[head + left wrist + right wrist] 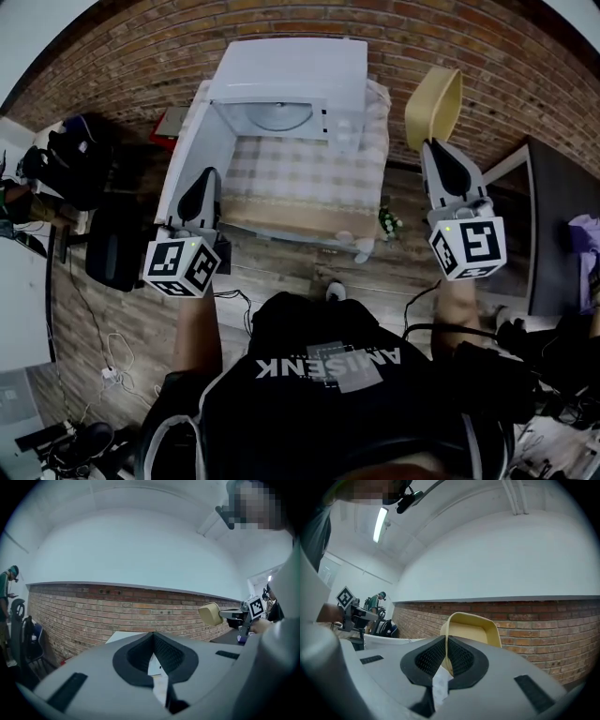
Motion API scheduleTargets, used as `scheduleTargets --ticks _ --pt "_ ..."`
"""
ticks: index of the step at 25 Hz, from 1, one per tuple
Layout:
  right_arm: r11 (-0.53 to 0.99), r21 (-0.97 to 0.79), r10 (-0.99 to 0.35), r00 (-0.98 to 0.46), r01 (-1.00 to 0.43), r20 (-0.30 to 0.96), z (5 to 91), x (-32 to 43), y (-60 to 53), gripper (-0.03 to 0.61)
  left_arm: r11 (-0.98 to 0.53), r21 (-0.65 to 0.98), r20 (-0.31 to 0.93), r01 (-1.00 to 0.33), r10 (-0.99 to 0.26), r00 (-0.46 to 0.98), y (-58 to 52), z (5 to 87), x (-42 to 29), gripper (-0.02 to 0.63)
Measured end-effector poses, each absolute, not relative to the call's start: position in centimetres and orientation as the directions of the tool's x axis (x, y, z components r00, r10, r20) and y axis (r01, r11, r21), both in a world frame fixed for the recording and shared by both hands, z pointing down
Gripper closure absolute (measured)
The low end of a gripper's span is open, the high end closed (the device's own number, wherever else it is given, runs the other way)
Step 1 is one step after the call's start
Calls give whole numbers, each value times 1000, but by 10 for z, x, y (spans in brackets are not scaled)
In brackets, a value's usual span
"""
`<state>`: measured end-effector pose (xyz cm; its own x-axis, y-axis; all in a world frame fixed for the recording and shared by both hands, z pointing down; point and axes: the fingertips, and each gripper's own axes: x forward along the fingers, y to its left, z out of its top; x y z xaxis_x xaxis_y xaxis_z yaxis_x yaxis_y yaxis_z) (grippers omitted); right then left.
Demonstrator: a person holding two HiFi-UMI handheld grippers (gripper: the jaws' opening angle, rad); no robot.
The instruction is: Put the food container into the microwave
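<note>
The yellow food container (pixel 433 108) hangs in the air to the right of the white microwave (pixel 291 70), tilted on its side. My right gripper (pixel 435 148) is shut on its rim; in the right gripper view the container's wall (pixel 471 629) runs between the closed jaws of the gripper (pixel 446 641). The microwave door (pixel 181 155) stands open to the left, showing the turntable (pixel 272 116). My left gripper (pixel 208 178) hovers by that door, shut and holding nothing; its jaws (pixel 152 637) meet in its own view, where the container (pixel 210 614) shows far right.
The microwave stands on a table with a checked cloth (pixel 305 183). A small green-and-white object (pixel 387 223) sits at the table's near right corner. A dark desk (pixel 562 234) lies at the right, black bags (pixel 80 159) at the left, cables (pixel 108 361) on the wood floor.
</note>
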<state>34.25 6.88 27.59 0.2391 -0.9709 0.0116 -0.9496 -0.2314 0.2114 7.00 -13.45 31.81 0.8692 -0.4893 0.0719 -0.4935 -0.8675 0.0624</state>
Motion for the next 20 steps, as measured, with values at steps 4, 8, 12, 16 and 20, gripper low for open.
scheduleTargets --ticks 4,8,12,16,20 --pt "-224 202 -972 232 -953 16 282 346 56 529 -865 59 77 -498 -493 867 -140 323 73 603" --pt "-230 206 -971 240 -951 22 283 343 40 529 -866 69 40 -495 -494 869 -154 318 72 603" --pt "-239 232 -967 253 -943 31 282 335 23 529 -872 82 22 -482 -482 876 -174 318 69 603" --pt "-266 249 -959 281 -931 29 273 331 3 529 -882 94 -5 -463 -465 885 -197 312 64 603" --pt "-283 260 -954 299 -923 26 266 324 -21 529 -887 107 -18 -450 -454 891 -220 310 56 603"
